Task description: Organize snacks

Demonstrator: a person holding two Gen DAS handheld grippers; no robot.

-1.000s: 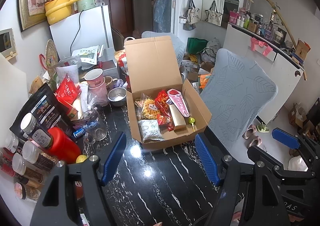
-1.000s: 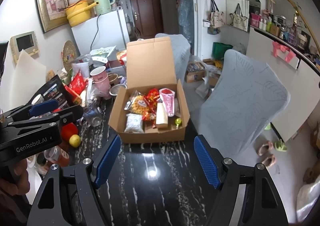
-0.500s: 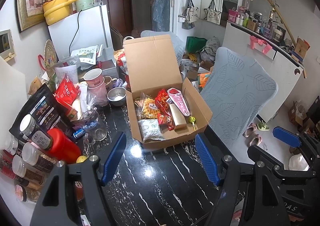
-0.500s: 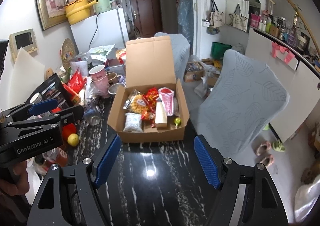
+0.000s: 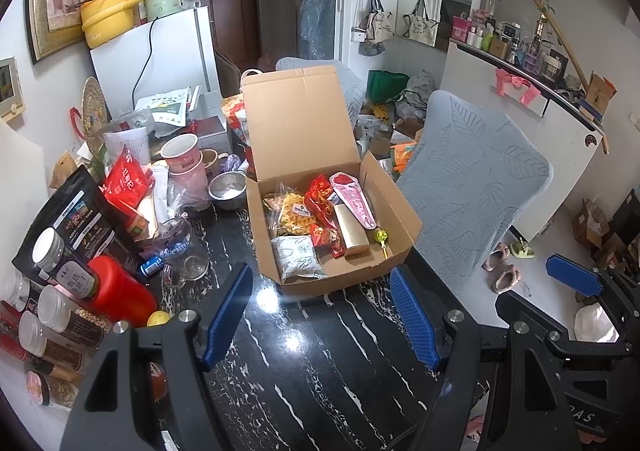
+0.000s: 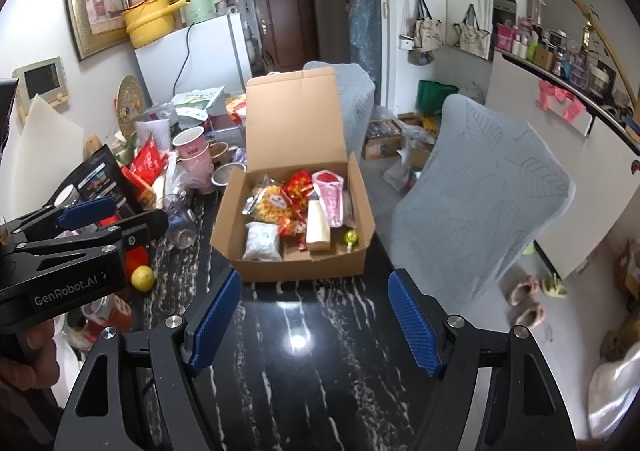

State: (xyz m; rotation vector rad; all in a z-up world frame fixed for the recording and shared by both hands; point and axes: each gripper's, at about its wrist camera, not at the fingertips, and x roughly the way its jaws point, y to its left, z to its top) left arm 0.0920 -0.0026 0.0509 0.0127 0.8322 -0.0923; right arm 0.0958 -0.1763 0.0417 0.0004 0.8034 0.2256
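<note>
A brown cardboard box (image 5: 340, 251) sits on the black marbled surface (image 5: 320, 363), its lid flap standing upright at the back. Inside lie snacks: a clear bag of yellow crisps (image 5: 294, 213), a white packet (image 5: 298, 257) at the front left, red wrappers (image 5: 324, 207), a gold bar-shaped pack (image 5: 351, 231), a pink pouch (image 5: 354, 199) and a green lollipop (image 5: 380, 238) near the right wall. The left claw (image 5: 320, 315) hovers just before the box, spread wide and holding nothing. The right claw (image 6: 312, 325) is likewise wide apart and empty, close to the box front.
</note>
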